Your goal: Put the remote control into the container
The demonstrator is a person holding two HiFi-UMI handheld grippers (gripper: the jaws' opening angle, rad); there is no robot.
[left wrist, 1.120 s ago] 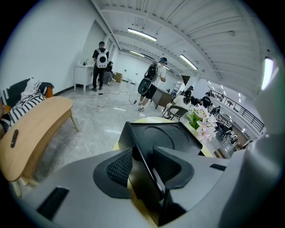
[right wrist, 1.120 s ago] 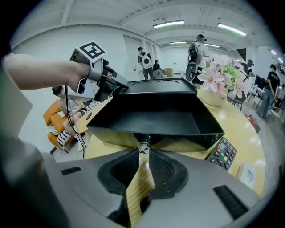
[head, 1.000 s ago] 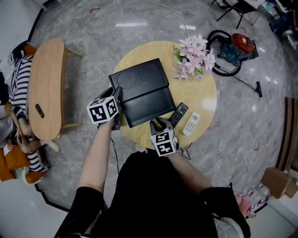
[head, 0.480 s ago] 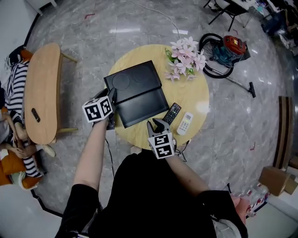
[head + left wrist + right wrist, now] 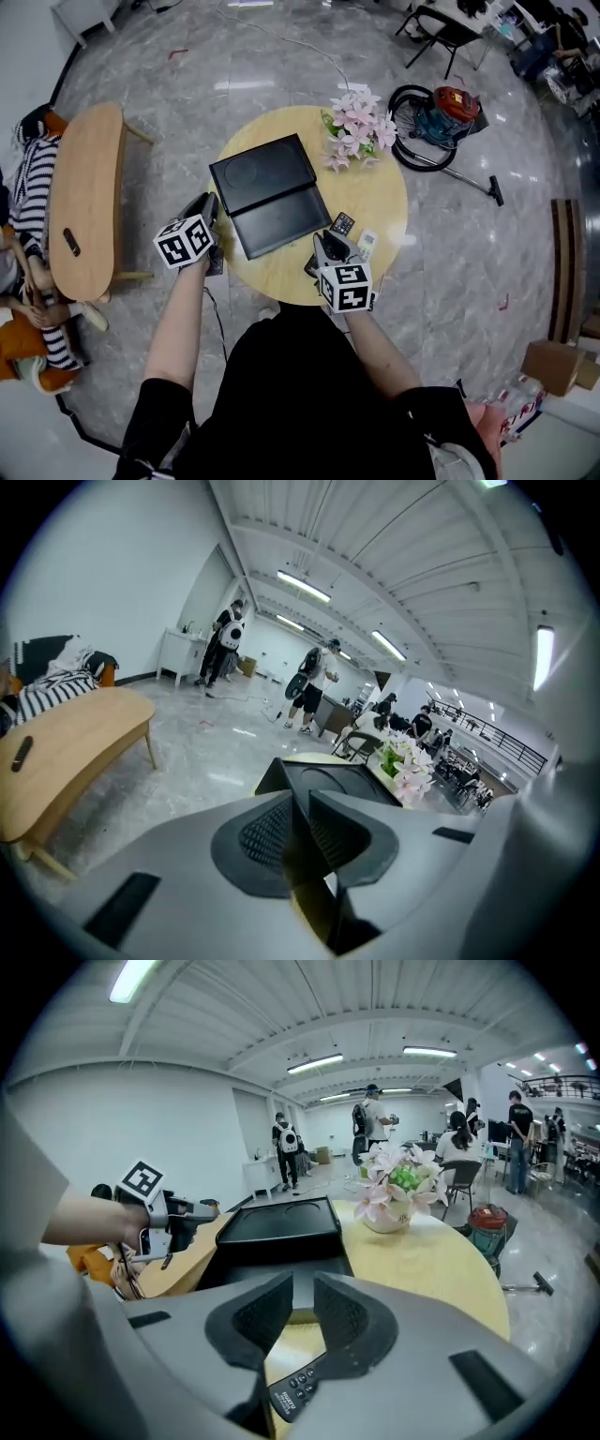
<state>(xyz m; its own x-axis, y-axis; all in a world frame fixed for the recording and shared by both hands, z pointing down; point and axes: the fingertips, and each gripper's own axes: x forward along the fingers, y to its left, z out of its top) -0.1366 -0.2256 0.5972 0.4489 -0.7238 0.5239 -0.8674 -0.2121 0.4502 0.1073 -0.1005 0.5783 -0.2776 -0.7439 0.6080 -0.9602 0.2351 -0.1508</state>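
The black remote (image 5: 342,223) lies near the right edge of the surface (image 5: 281,281), just beside a white remote (image 5: 367,244) and not yet in the open container (image 5: 281,217). My right tongs (image 5: 302,1290) hover over it, narrowly apart and empty. My left tongs (image 5: 300,803) have just been closing and hold nothing. Gripping and placing remain. The remote's label seems to read HUAYU.

Bright, even light falls from long white ceiling strip lamps (image 5: 302,586), leaving pale glare on the glossy grey marble floor (image 5: 248,84). Edges bow fisheye-style; the near right gripper (image 5: 303,1290) looks soft.
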